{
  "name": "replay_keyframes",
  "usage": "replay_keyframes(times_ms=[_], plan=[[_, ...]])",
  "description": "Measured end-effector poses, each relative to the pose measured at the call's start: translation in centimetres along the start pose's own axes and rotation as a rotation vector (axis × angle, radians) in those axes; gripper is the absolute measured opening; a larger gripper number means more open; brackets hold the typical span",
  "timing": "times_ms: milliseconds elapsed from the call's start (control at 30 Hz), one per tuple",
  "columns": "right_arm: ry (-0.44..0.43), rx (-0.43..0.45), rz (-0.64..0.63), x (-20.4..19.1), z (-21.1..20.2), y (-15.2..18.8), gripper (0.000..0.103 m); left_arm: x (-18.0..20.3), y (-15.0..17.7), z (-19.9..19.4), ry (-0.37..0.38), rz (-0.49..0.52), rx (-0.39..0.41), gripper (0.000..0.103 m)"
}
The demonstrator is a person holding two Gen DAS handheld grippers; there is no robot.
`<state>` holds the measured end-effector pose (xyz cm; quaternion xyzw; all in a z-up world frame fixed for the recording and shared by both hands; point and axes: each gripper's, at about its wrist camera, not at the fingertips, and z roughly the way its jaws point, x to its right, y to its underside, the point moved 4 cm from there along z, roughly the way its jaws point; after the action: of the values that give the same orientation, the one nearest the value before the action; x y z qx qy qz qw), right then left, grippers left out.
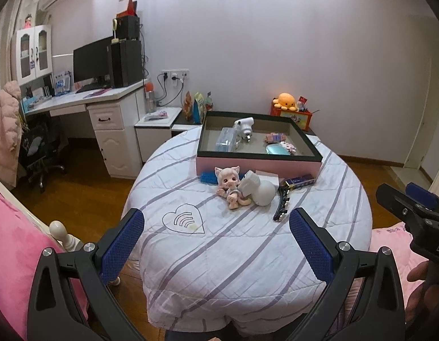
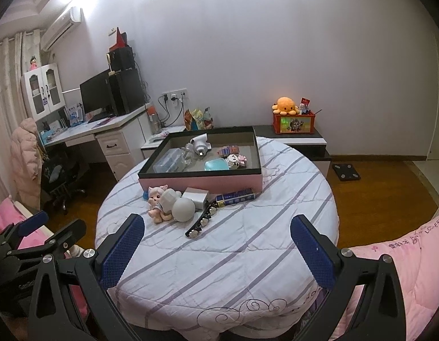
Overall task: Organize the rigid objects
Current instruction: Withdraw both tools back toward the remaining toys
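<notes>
A round table under a striped white cloth (image 1: 219,244) (image 2: 248,241) carries a pink box with a dark rim (image 1: 259,164) (image 2: 202,183) holding several items. In front of the box lie a pink pig-eared doll (image 1: 229,183) (image 2: 157,201), a white round-bodied figure (image 1: 262,189) (image 2: 181,206), a small white box (image 2: 196,196), a blue pack (image 1: 300,181) (image 2: 238,196) and a black hair clip (image 1: 282,204) (image 2: 202,221). My left gripper (image 1: 216,244) and right gripper (image 2: 216,247) hover open above the table's near side, nothing between their fingers.
A white desk with a monitor (image 1: 91,62) (image 2: 96,93) and a chair (image 1: 40,147) stand at left. A low cabinet with a red box and orange plush (image 1: 289,101) (image 2: 287,105) is behind the table. Pink bedding (image 1: 18,244) (image 2: 404,255) flanks the near side. A scale (image 2: 346,172) lies on the wooden floor.
</notes>
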<state>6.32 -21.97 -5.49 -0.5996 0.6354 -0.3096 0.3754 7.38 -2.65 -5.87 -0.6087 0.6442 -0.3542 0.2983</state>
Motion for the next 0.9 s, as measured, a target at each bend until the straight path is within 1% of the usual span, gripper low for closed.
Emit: replay_keyframes(times_ms=[200, 300, 500, 633, 767, 900], plan=[[0.007, -0.049, 0.005, 0.0, 2.5, 0.2, 0.103, -0.3, 0.4, 3.1, 0.000, -0.004, -0.035, 0.103], [0.017, -0.089, 0.009, 0.1, 4.5, 0.4, 0.103, -0.6, 0.4, 5.2, -0.001, -0.003, -0.057, 0.103], [0.026, -0.165, 0.015, -0.1, 8.4, 1.3, 0.103, -1.3, 0.6, 10.7, -0.005, -0.012, -0.130, 0.103], [0.032, -0.210, 0.018, 0.1, 10.8, 1.8, 0.103, -1.4, 0.8, 13.8, 0.008, -0.012, -0.183, 0.103], [0.040, -0.246, 0.012, 0.1, 12.9, 2.1, 0.103, -1.3, 1.0, 16.2, 0.011, -0.016, -0.216, 0.103], [0.045, -0.273, 0.010, 0.1, 14.8, 2.3, 0.103, -1.1, 0.9, 17.8, 0.004, -0.019, -0.236, 0.103]])
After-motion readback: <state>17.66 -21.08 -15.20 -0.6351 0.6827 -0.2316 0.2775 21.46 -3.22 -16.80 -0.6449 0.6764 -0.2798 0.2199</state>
